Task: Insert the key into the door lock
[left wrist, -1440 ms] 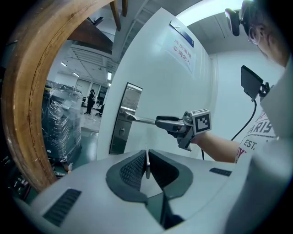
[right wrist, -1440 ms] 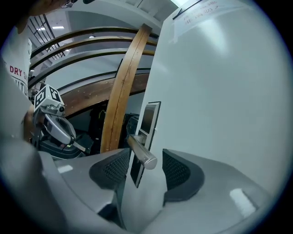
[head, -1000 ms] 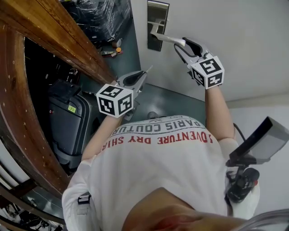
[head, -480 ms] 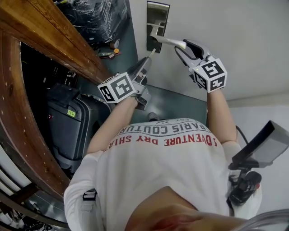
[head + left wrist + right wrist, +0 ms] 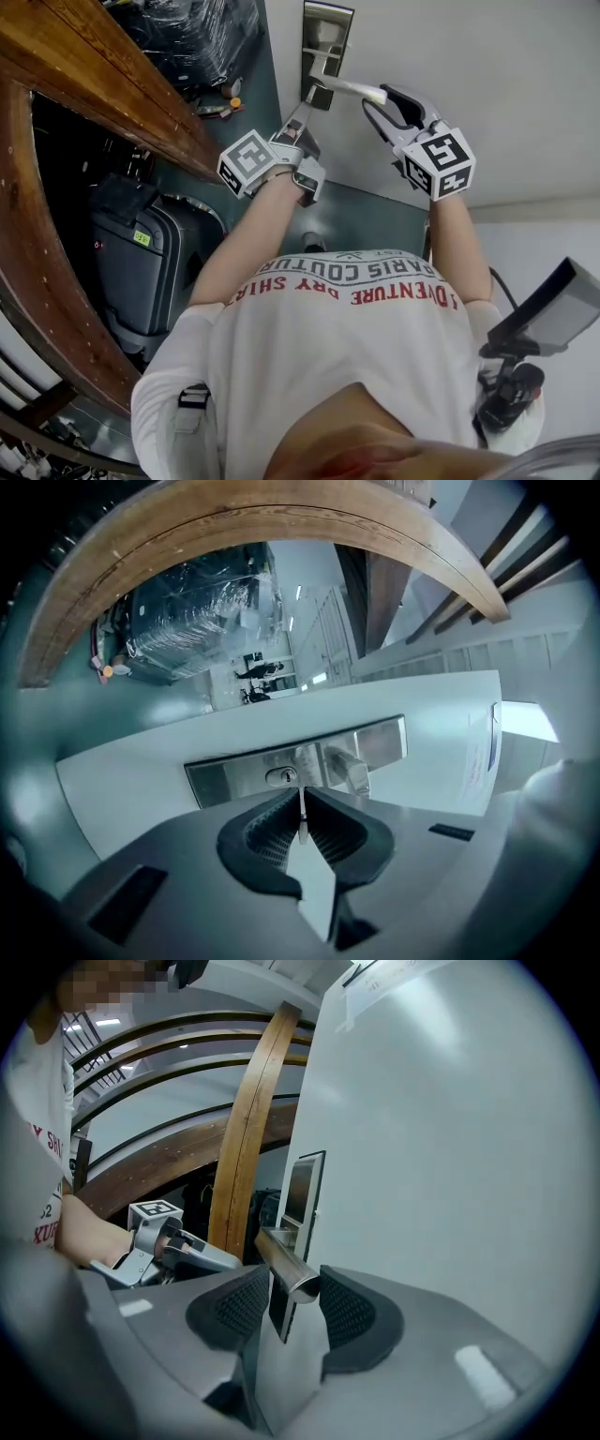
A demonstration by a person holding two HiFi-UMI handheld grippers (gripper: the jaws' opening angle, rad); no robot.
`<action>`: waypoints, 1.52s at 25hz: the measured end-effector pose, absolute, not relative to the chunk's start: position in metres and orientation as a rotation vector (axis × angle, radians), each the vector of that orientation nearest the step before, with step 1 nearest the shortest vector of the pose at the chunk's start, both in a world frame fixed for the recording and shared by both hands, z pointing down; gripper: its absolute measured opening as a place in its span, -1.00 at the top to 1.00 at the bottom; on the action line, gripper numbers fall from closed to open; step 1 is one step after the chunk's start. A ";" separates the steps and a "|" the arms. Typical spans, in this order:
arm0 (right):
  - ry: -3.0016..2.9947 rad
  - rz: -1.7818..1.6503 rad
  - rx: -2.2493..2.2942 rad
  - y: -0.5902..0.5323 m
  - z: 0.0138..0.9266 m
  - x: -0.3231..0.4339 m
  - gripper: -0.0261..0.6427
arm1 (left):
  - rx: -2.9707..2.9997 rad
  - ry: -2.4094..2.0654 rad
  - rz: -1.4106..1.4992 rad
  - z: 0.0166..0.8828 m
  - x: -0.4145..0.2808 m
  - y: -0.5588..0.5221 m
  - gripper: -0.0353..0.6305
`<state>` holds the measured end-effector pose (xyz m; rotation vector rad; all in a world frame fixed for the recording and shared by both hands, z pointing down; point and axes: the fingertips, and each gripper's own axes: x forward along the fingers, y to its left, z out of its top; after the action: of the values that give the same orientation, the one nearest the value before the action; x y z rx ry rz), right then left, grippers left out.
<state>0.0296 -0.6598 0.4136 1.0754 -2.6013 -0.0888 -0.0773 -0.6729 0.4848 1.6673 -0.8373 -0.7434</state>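
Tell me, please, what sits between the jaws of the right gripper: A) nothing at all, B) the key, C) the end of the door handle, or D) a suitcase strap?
C: in the right gripper view, the right gripper has the end of the metal door handle between its pads, while the key is pinched in the left gripper.

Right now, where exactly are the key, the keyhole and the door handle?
key [image 5: 302, 816]: left gripper view, on its thin blade, seen edge-on.
keyhole [image 5: 284, 777]: left gripper view, on the dark slot itself.
door handle [image 5: 289, 1266]: right gripper view, on the lever near its free end.
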 end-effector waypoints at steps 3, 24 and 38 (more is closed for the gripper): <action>-2.603 -0.083 1.072 -0.659 0.413 0.028 0.43 | 1.619 -0.837 -0.759 0.492 -0.076 -0.679 0.82; -2.617 -0.093 1.051 -0.654 0.411 0.027 0.44 | 1.514 -0.838 -0.828 0.497 -0.066 -0.699 0.82; -2.621 -0.104 1.040 -0.656 0.411 0.028 0.45 | 1.495 -0.820 -0.877 0.496 -0.061 -0.715 0.82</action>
<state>0.0284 -0.6555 0.4106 1.0399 -2.6206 -0.1035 -0.0613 -0.7147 0.4959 1.4947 -0.8205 -0.8773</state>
